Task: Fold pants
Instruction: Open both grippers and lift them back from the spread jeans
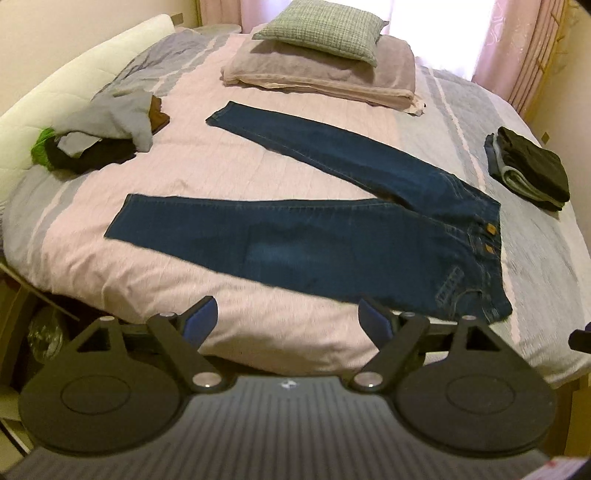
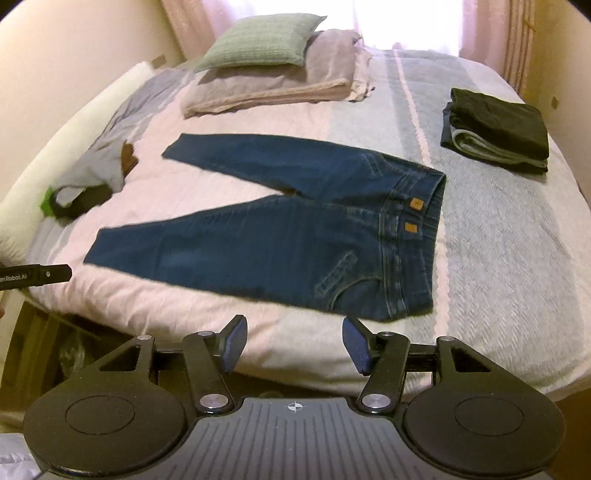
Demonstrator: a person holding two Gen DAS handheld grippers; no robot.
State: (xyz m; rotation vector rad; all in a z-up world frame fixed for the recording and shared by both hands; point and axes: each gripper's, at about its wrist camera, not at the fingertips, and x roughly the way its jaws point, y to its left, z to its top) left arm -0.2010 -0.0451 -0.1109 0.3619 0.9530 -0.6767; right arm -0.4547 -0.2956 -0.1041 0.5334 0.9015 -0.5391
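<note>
Unfolded jeans lie spread on bed.

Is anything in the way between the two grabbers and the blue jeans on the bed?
No. Only bare bedspread lies between the open left gripper, the open right gripper and the jeans.

Dark blue jeans, pink-and-grey striped bedspread, green checked cushion

Matt denim pants, quilted cloth bedspread — woven cushion
</note>
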